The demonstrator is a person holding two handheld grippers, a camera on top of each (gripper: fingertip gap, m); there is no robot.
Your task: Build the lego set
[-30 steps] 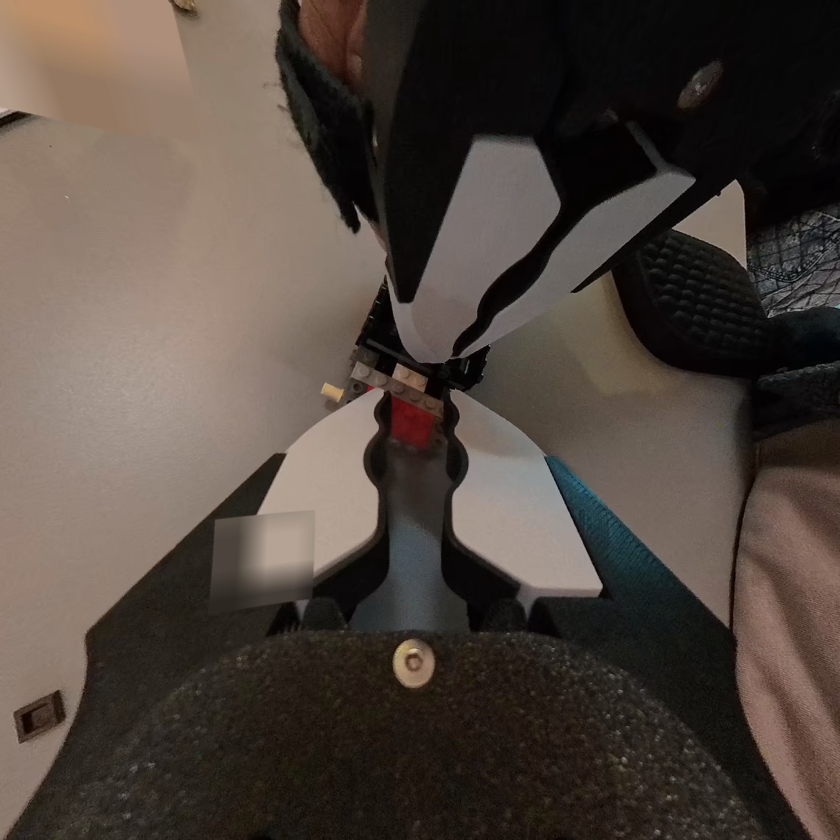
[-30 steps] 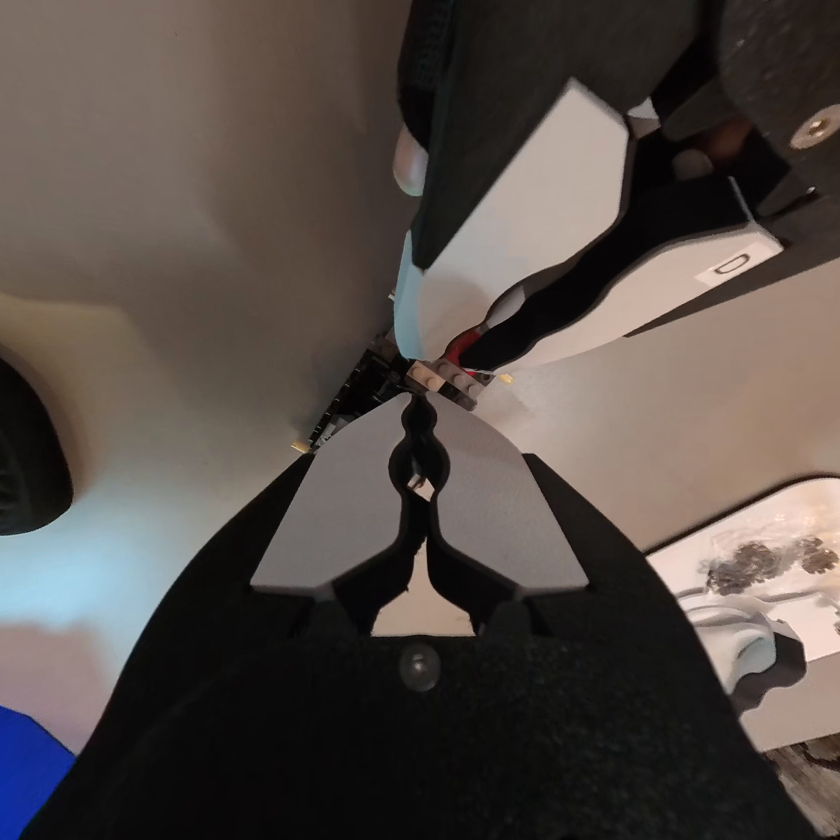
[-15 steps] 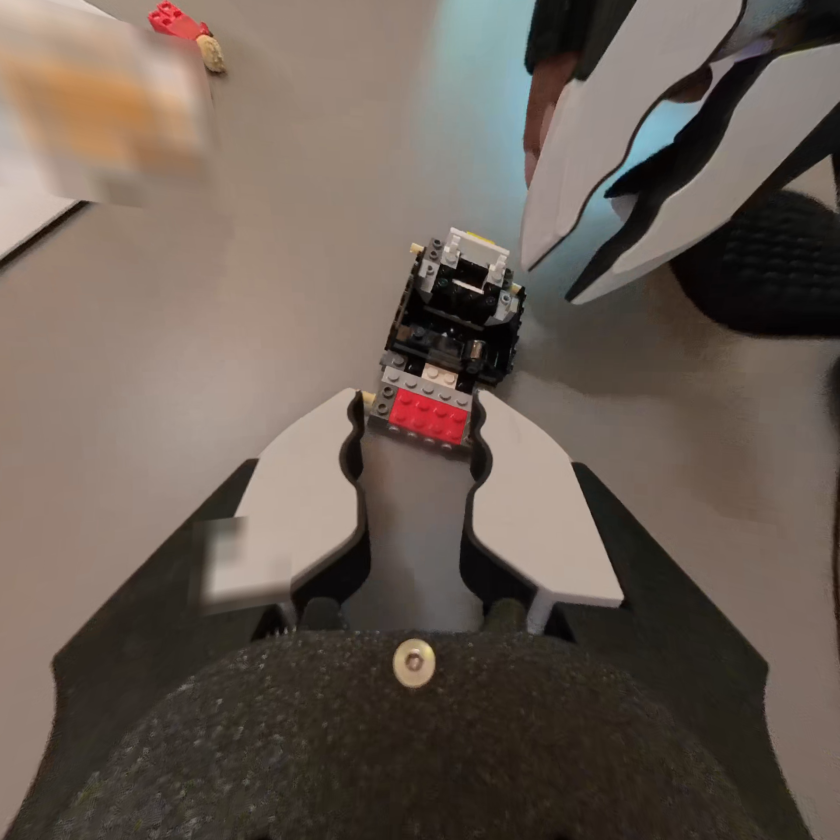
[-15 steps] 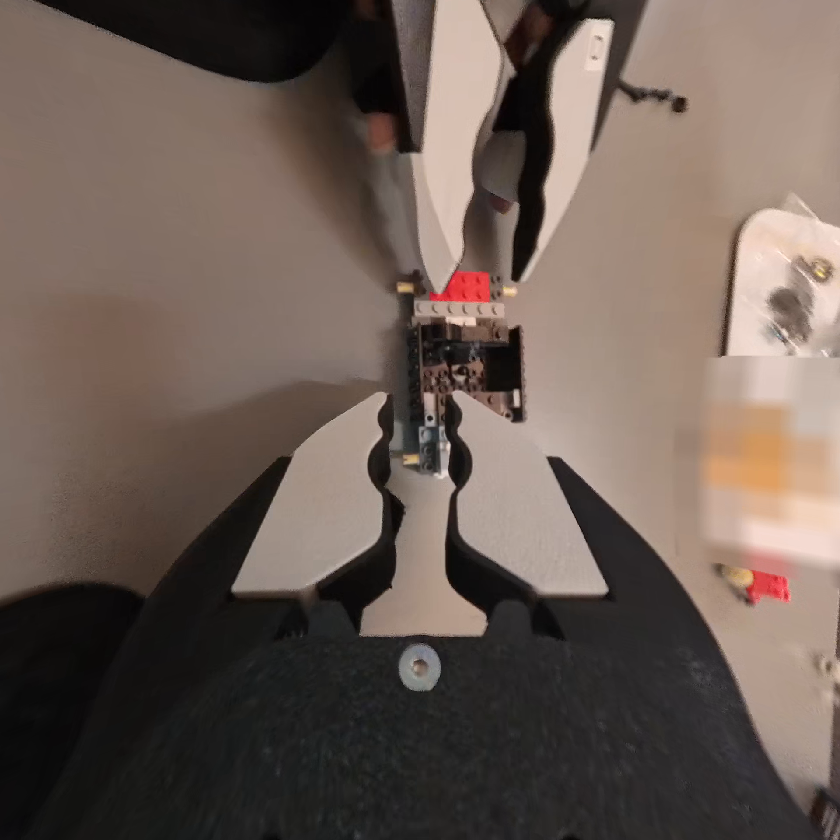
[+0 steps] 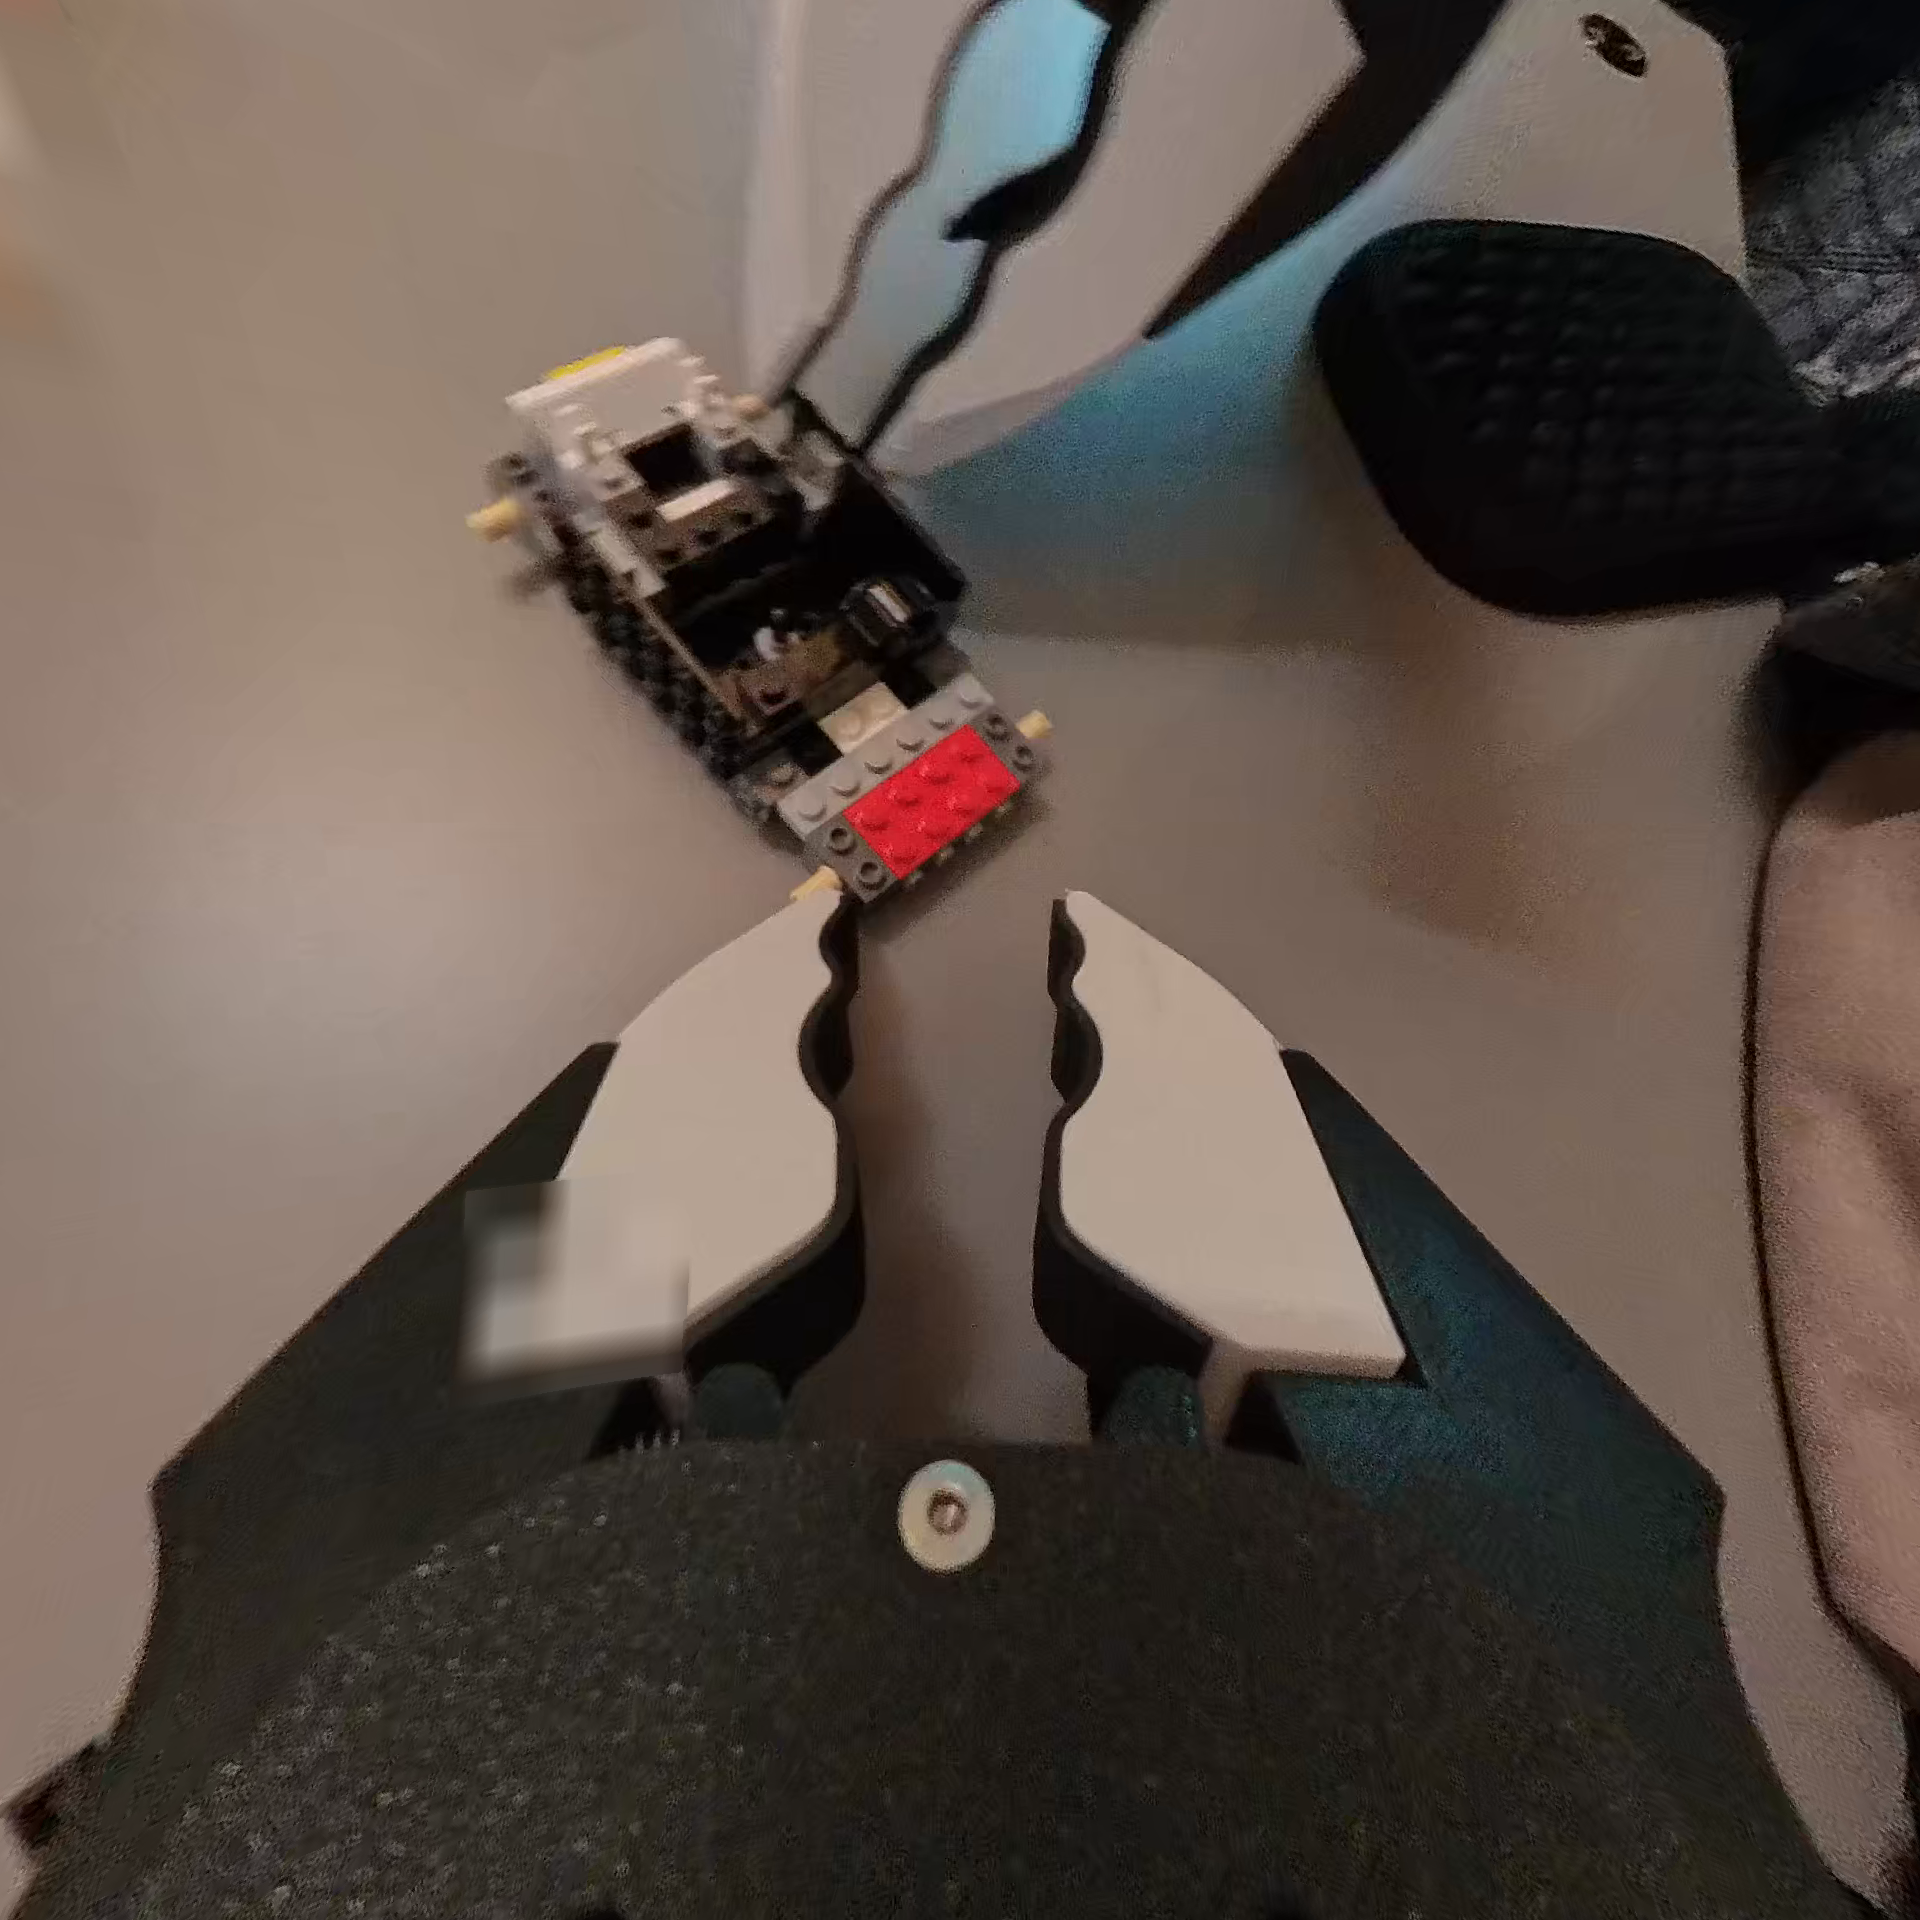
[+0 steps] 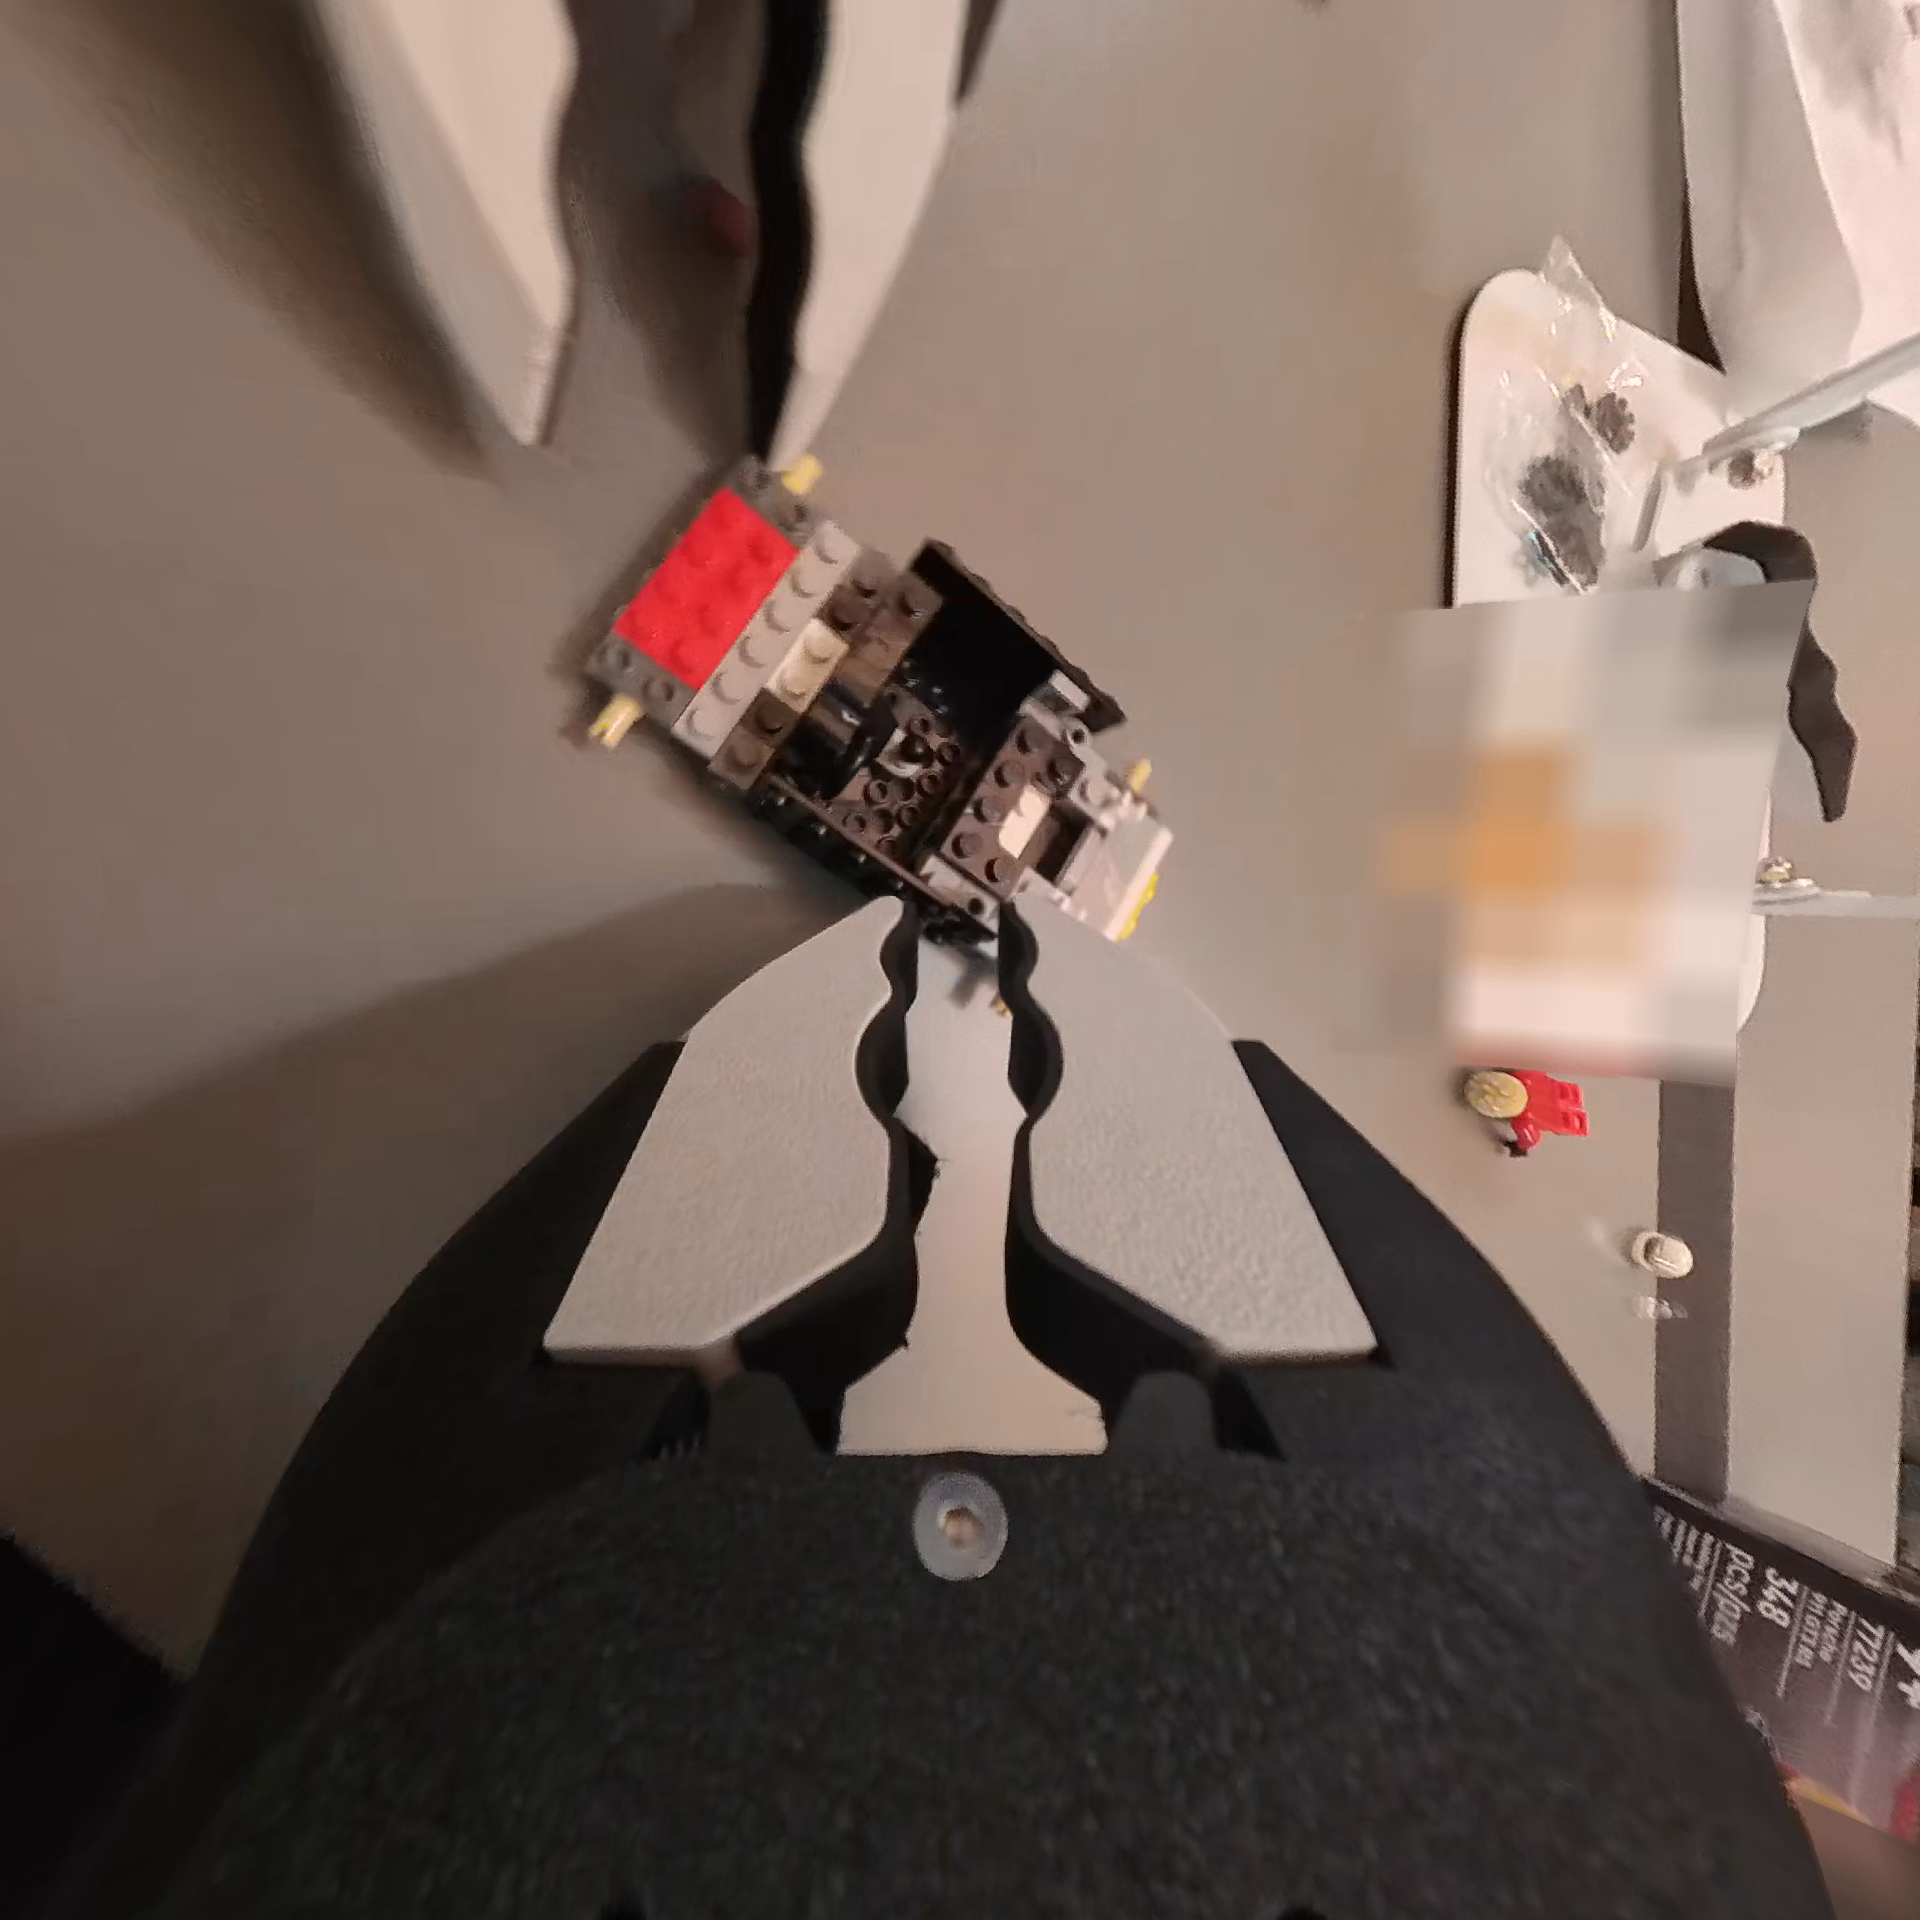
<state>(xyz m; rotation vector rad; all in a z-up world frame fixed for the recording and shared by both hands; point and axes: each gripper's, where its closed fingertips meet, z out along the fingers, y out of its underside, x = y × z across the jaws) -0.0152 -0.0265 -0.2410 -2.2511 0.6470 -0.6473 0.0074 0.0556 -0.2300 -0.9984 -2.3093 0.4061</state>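
Note:
A partly built lego car (image 5: 758,623) lies at a slant on the grey table (image 5: 312,935). It has a black body, grey plates, a white end, tan pegs and a red plate (image 5: 930,795) at its near end. My left gripper (image 5: 951,914) is open and empty, with its tips just short of the red end. My right gripper (image 6: 954,916) has its tips pinched on the black side wall of the car (image 6: 883,727). In the left wrist view the right gripper (image 5: 842,416) shows blurred at the car's far side. In the right wrist view the left gripper (image 6: 655,447) shows blurred beyond the red plate (image 6: 707,582).
A white tray (image 6: 1475,520) holds a clear bag of small dark parts. A small red piece (image 6: 1548,1107) with a tan round part and a small grey piece (image 6: 1660,1252) lie to the right. A black padded armrest (image 5: 1558,416) and a person's leg (image 5: 1849,1143) border the table.
My left gripper has let go of the red end, opened wider and drawn back a little. The car has turned to a slant. My right gripper has narrowed onto its black side.

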